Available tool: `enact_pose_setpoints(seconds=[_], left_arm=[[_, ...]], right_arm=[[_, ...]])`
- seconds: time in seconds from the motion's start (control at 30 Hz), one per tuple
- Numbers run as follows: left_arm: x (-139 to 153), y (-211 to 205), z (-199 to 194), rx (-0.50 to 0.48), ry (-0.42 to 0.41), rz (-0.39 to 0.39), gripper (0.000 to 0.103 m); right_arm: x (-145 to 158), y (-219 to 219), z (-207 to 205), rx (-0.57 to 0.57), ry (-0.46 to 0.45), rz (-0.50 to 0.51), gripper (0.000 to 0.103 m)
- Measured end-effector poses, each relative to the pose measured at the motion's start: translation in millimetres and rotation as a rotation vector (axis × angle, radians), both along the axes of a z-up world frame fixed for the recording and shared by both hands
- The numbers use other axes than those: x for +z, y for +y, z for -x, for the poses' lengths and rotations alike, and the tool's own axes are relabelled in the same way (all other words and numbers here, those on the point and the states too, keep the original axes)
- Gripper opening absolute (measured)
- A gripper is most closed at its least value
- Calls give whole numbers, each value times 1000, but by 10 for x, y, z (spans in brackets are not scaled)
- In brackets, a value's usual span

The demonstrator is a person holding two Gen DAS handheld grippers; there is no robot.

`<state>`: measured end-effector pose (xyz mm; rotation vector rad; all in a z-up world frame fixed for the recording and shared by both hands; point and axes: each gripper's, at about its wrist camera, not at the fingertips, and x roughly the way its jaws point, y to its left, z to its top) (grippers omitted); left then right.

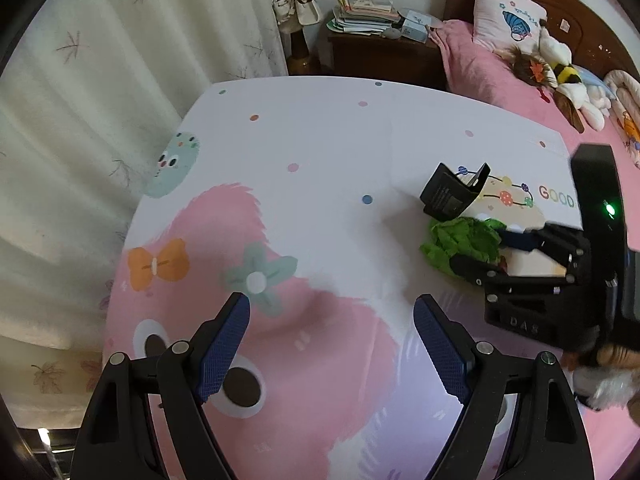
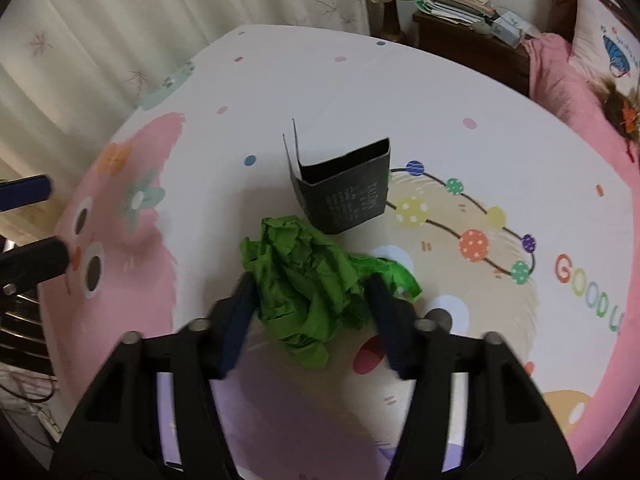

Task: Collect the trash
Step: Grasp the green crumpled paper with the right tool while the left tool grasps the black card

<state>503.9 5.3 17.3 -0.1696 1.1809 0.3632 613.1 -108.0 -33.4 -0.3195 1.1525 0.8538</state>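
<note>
The right gripper (image 2: 310, 300), black-framed with blue-padded fingers, reaches forward and low over the cartoon-printed pink and white tabletop cloth (image 2: 320, 88), its jaws spread on either side of a crumpled ball of bright green paper (image 2: 308, 284); the pads sit just beside the wad's flanks, and whether they press it cannot be told. The green wad lies on the cloth near the middle of the table, its bulk roughly round with a twisted tail trailing to the right. Just behind it, touching or nearly so, stands an open dark grey cardboard box (image 2: 346, 192), upright on one narrow side, its open mouth facing up and a loose flap rising at the left. In the left wrist view, the left gripper (image 1: 332, 310) hovers above the pink monster print with its fingers wide apart and nothing between them. Farther right there, the same green paper (image 1: 460, 242) meets the other tool's fingertips. Beyond the table stand cream curtains (image 1: 100, 80), a dark wooden nightstand piled with books (image 1: 380, 44), and a pink bed with plush toys (image 1: 492, 76).
</note>
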Motion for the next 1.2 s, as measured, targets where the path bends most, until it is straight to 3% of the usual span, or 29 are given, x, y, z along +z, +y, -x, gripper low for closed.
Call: enact_pose_setpoints(seconds=[0.07, 0.13, 0.6, 0.97, 1.0, 1.07, 1.1, 1.17, 1.2], left_arm=[[-34, -31, -100, -6, 3, 10, 86], [-55, -74, -199, -17, 5, 19, 86], [-227, -465, -1102, -85, 15, 124, 86], [-673, -497, -1772, -69, 111, 180, 86], [-710, -494, -1808, -68, 118, 184, 84], [-770, -491, -1856, -69, 128, 196, 70], [-809, -493, -1882, -71, 137, 204, 55], [-836, -488, -1893, -66, 134, 200, 47], [-845, -488, -1881, -65, 125, 199, 36]], right_arm=[[42, -49, 44, -7, 15, -26, 29], [59, -113, 48, -22, 23, -32, 27], [209, -1066, -97, -339, 76, -126, 27], [166, -1264, -139, -398, 105, -168, 27], [153, -1262, -134, -398, 106, -169, 27], [124, -1229, -123, -392, 107, -170, 27], [114, -1218, -120, -389, 105, -170, 27], [105, -1205, -103, -384, 100, -169, 27], [103, -1204, -95, -383, 98, -169, 27]])
